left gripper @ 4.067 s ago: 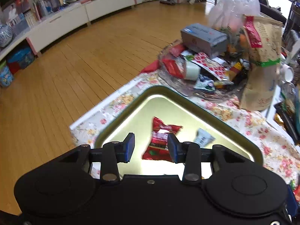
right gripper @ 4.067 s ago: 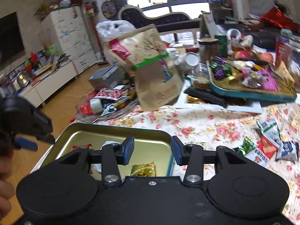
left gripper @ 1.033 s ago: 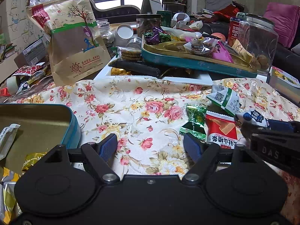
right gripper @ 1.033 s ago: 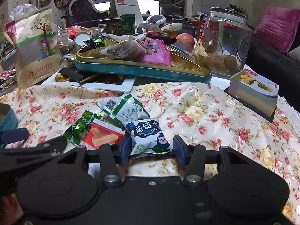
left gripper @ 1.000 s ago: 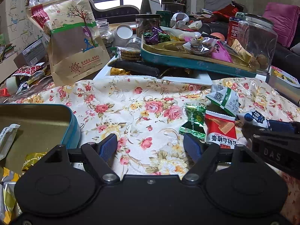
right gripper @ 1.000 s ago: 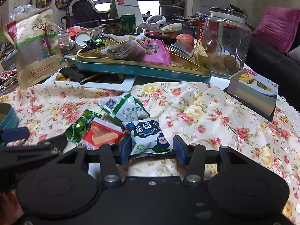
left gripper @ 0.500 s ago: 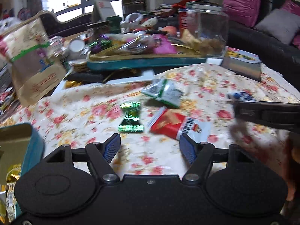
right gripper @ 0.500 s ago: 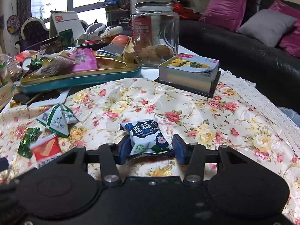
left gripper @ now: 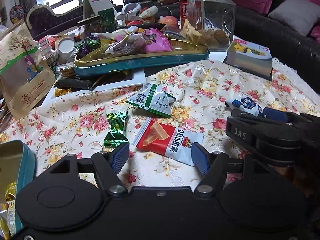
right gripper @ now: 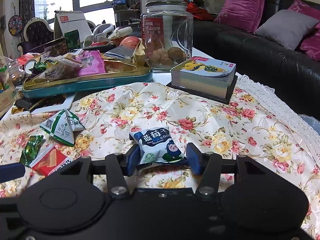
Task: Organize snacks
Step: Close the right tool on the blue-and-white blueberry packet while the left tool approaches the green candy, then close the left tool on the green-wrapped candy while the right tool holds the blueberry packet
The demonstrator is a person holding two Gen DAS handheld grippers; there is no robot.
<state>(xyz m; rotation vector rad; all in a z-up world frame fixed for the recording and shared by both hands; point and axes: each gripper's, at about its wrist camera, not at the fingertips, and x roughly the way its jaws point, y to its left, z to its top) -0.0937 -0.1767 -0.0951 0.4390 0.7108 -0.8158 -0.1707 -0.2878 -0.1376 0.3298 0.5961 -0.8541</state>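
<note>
right gripper: fingers bracket blueberry packet, apparently pinching it, just right of red packet | left gripper: wide open, empty, straddling red packet | risk: slick foil slips; green candy beside left finger may get snagged

The left gripper hangs low with its 2 fingers spread wide (nothing between them); the right gripper has its fingers closed on a packet.
</note>
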